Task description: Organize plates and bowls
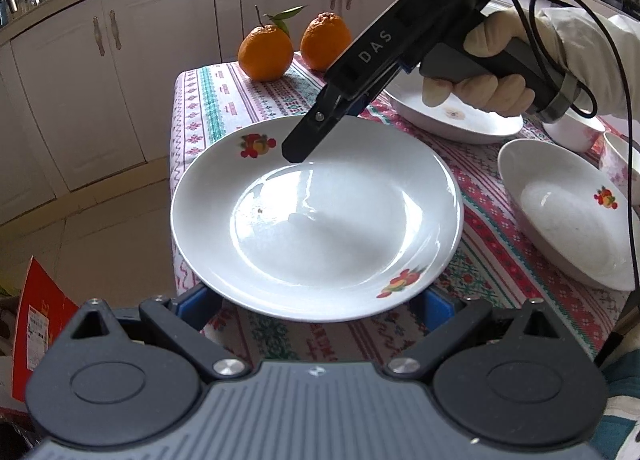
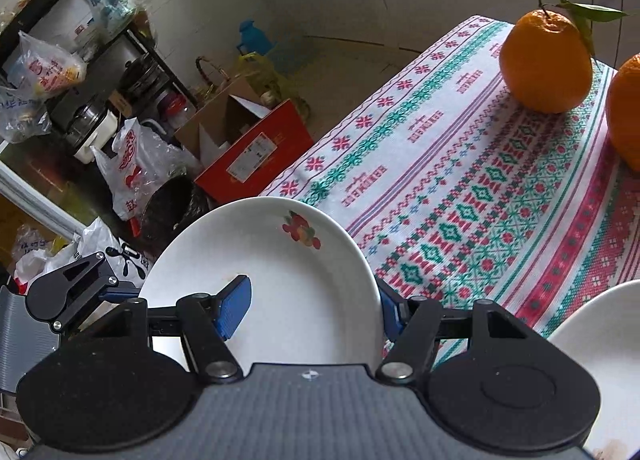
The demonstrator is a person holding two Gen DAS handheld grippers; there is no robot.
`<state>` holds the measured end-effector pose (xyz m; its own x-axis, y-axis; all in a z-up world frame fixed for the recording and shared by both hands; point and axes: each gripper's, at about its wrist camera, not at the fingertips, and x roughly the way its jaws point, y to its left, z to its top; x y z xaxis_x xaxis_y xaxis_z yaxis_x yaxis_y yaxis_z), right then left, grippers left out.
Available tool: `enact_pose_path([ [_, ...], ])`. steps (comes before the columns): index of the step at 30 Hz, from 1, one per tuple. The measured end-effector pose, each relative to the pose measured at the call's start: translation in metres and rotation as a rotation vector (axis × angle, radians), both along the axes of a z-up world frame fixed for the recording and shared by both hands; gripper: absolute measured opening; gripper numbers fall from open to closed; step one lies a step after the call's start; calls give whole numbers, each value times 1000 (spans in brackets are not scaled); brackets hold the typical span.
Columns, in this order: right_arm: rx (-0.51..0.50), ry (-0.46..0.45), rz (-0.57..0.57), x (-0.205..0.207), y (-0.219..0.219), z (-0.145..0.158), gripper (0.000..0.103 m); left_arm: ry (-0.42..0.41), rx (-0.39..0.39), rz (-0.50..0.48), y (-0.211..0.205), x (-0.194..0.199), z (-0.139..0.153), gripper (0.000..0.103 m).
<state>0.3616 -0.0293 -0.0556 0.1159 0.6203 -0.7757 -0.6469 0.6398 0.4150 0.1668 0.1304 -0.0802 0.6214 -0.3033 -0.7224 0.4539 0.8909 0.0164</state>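
**Flowered plate between two grippers at the table's corner**

Kitchen cabinets stand behind the patterned tablecloth [image 1: 224, 99] in our left wrist view. We see the white plate [image 1: 320, 219] face up, roughly level, its near rim between the blue pads of our left gripper [image 1: 320, 310]; the jaws stand spread, and contact is hidden under the rim. The right gripper [image 1: 298, 151] reaches down from the far right onto the plate's far rim. Two oranges [image 1: 266, 53] sit at the far edge, two more dishes [image 1: 568, 211] to the right.

From the right wrist, the plate [image 2: 280, 280] overhangs the table's left edge. One blue finger [image 2: 234, 308] lies over its bowl, the other beneath its right rim; the right gripper [image 2: 312, 312] straddles the rim, and we cannot tell whether it pinches.
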Motion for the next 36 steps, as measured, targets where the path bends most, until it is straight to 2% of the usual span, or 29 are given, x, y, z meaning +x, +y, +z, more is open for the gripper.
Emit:
enact_pose_path([
  [10, -15, -30, -4, 2, 2, -1, 74, -14, 8, -11, 0, 5, -3, 99],
  [12, 0, -25, -5, 1, 2, 0, 86, -15, 4, -6, 0, 5, -3, 99],
  [13, 6, -28, -7, 0, 2, 1, 96, -14, -3, -4, 0, 4, -3, 99],
  [14, 6, -40, -12, -1, 3, 3, 100, -11, -10, -3, 0, 4, -2, 100],
  [25, -53, -133, -31, -20, -4, 23, 103, -3, -6, 13, 2, -11, 2, 101],
  [36, -27, -268, -42, -90, -34, 78, 103, -102, 29, 39, -14, -60, 34, 101],
])
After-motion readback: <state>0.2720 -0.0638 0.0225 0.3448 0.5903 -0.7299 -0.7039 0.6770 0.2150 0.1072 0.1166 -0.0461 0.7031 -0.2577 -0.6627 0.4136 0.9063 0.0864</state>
